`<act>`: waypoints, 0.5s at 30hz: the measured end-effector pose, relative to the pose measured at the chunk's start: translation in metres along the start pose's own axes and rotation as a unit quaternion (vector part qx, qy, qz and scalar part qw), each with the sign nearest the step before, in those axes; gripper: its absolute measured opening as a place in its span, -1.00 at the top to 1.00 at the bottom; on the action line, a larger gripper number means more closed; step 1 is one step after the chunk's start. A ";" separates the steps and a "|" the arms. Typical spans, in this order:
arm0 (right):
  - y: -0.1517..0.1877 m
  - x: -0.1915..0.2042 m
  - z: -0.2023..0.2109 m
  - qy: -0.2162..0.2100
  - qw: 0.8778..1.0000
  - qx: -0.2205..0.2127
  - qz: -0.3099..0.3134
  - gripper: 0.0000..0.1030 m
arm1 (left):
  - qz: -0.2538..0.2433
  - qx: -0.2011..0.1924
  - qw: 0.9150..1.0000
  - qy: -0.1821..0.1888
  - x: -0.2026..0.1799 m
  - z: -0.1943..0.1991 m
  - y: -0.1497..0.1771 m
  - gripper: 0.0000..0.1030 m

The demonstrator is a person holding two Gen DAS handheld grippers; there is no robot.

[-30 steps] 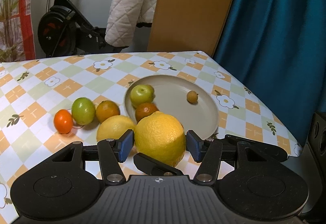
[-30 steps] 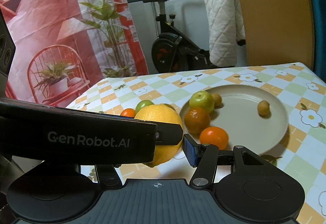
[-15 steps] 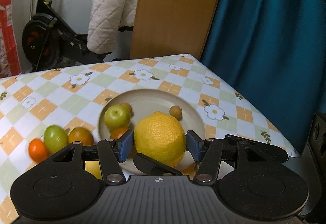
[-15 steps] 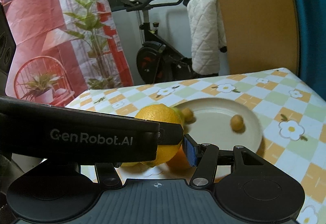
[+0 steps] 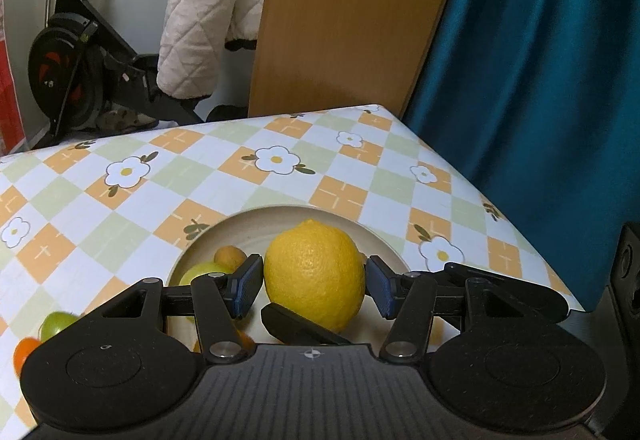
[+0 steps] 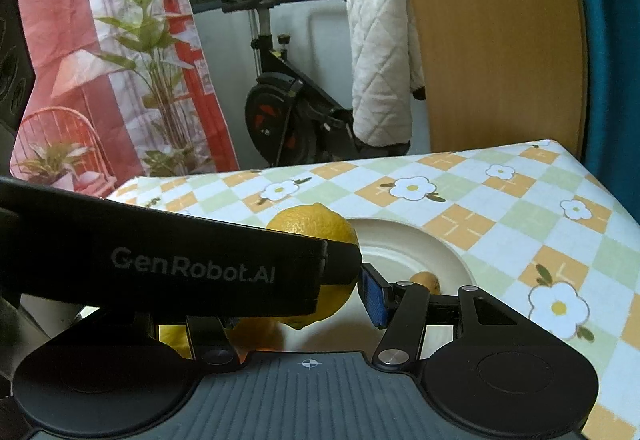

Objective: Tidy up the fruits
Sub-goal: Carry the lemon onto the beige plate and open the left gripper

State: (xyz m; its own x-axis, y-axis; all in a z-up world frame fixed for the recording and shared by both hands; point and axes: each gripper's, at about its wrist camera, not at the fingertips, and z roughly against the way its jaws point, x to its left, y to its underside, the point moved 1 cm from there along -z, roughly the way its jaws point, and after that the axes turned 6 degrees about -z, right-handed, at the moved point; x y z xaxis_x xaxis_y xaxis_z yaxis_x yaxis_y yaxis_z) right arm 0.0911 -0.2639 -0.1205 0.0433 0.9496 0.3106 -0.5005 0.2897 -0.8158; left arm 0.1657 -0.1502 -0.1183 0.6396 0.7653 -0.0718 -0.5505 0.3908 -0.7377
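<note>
nearby, left claw hides lemon partly.

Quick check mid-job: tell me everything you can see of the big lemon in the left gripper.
The big lemon is bright yellow with dimpled, glossy peel and a small nub on top, no visible blemishes. It sits upright between the blue pads of the left gripper, which press its two sides. It hangs over the beige plate, hiding part of it. In the right wrist view the left gripper's black body covers its middle.
</note>
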 end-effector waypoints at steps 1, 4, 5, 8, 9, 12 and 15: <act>-0.001 -0.001 -0.004 0.001 1.000 0.003 0.001 -0.01 | 0.004 0.003 1.000 0.001 0.002 -0.004 -0.001 -0.15; -0.004 -0.005 -0.017 0.003 1.000 0.011 0.002 -0.01 | 0.012 0.010 1.000 0.004 0.009 -0.015 -0.006 -0.15; -0.005 -0.006 -0.020 0.004 1.000 0.013 0.003 -0.01 | 0.012 0.012 1.000 0.004 0.010 -0.019 -0.007 -0.15; -0.007 -0.010 -0.028 0.006 1.000 0.019 -0.001 -0.01 | 0.008 0.016 1.000 0.003 0.012 -0.027 -0.010 -0.15; -0.008 -0.010 -0.031 0.006 1.000 0.021 -0.001 -0.01 | 0.008 0.017 1.000 0.004 0.012 -0.029 -0.011 -0.15; -0.010 -0.012 -0.036 0.009 1.000 0.025 -0.001 -0.01 | 0.010 0.020 1.000 0.004 0.015 -0.034 -0.014 -0.15; -0.014 -0.014 -0.042 0.010 1.000 0.028 0.001 -0.01 | 0.009 0.022 1.000 0.003 0.017 -0.039 -0.017 -0.15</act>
State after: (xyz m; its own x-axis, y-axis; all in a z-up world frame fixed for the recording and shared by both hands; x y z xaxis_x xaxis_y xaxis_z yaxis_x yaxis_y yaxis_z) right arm 0.1334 -0.2759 -0.1342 0.0584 0.9526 0.2986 -0.5483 0.2806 -0.7878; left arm 0.2070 -0.1638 -0.1328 0.6329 0.7691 -0.0894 -0.5853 0.3996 -0.7056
